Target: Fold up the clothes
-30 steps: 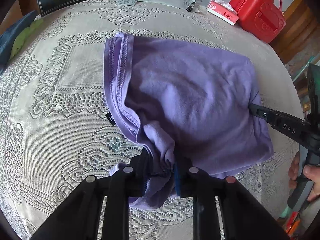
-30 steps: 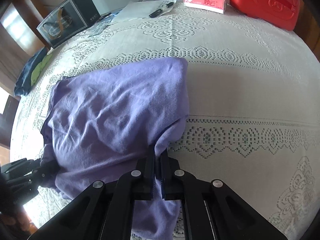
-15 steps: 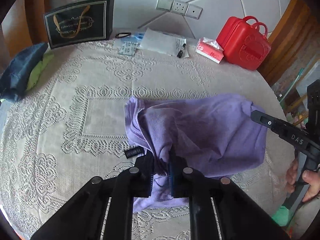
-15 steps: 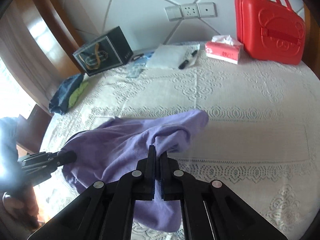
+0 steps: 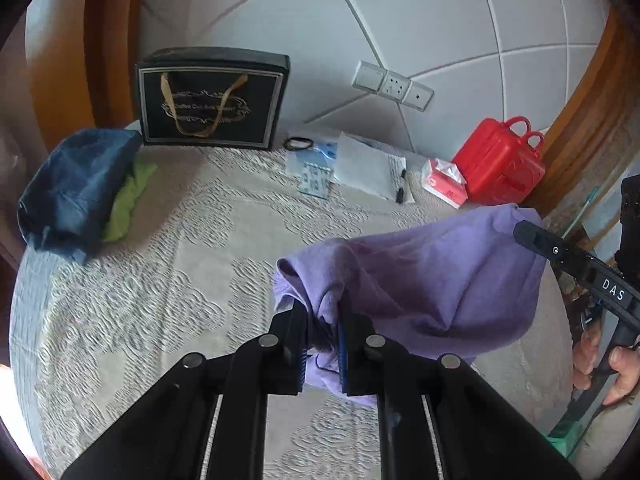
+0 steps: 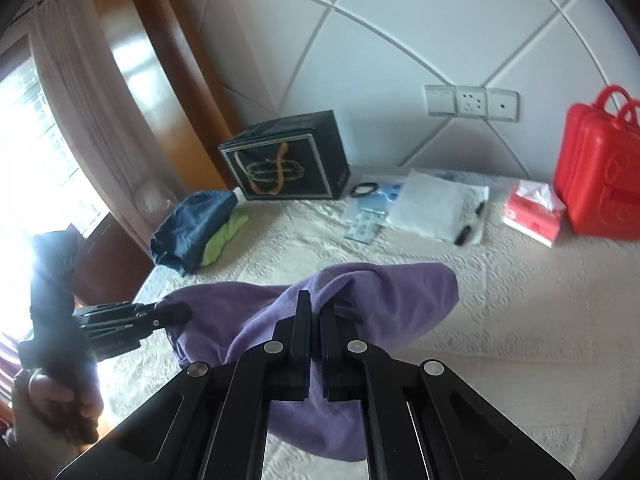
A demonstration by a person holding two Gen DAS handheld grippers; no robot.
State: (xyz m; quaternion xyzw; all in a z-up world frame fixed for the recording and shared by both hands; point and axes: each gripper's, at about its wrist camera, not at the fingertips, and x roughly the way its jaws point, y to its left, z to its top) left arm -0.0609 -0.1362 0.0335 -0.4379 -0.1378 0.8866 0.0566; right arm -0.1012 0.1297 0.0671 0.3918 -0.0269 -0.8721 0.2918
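A purple garment [image 5: 420,280] hangs in the air over the lace-covered table [image 5: 180,280], stretched between both grippers. My left gripper [image 5: 322,320] is shut on a bunched corner of it near the view's middle. My right gripper [image 6: 318,312] is shut on the other end of the purple garment [image 6: 360,292], whose cloth sags below the fingers. Each view shows the other gripper: the right one [image 5: 524,230] enters from the right edge, held by a hand [image 5: 600,364]; the left one [image 6: 176,314] comes in from the left.
Along the wall stand a black gift bag [image 5: 212,98], papers with a pen [image 5: 368,168], a tissue pack [image 5: 444,184] and a red case [image 5: 500,160]. A blue and green pile of clothes [image 5: 80,188] lies at the table's left edge.
Both grippers have risen and tilted up, lifting the purple garment off the table. It lay spread on the lace cloth; now it hangs between them and the wall is in view.
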